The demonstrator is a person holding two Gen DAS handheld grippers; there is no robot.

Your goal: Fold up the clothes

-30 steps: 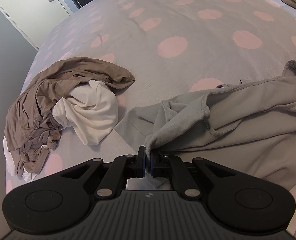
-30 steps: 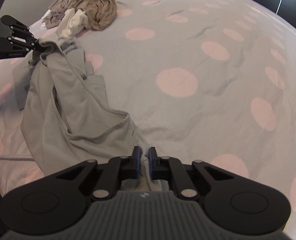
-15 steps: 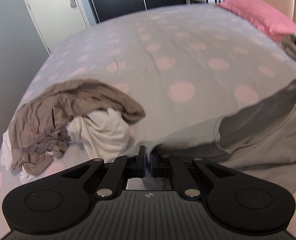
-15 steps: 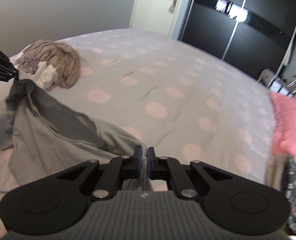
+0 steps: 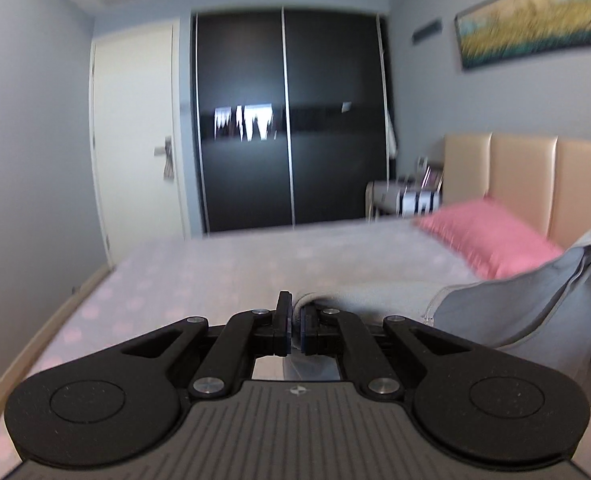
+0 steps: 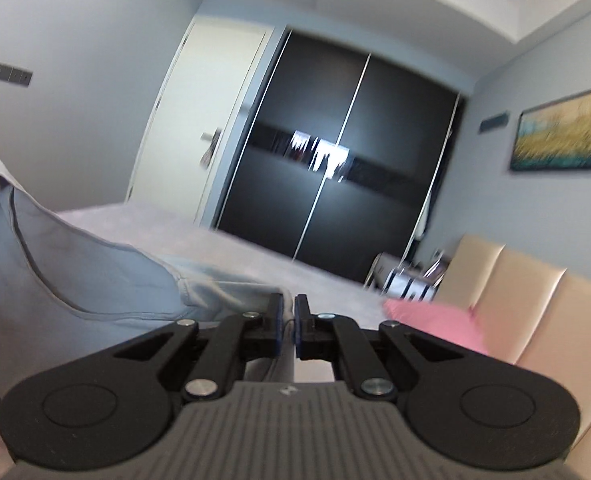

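Note:
My left gripper [image 5: 293, 322] is shut on an edge of the grey garment [image 5: 515, 304], which stretches away to the right, lifted above the bed. My right gripper [image 6: 288, 318] is shut on another edge of the same grey garment [image 6: 75, 276], which hangs in a sheet to the left. Both views are blurred and tilted up toward the room. The brown and white clothes pile is out of view.
The grey bed [image 5: 255, 264] with pink dots lies below. A pink pillow [image 5: 491, 240] rests against the beige headboard [image 5: 535, 184]. A black sliding wardrobe [image 5: 291, 120] and a white door [image 5: 135, 140] stand beyond the bed. A nightstand [image 5: 407, 196] sits beside the headboard.
Both grippers have risen and tilted up with the grey garment, lifting it off the bed. The views swung from the bedspread to the wardrobe and walls; the clothes pile left view.

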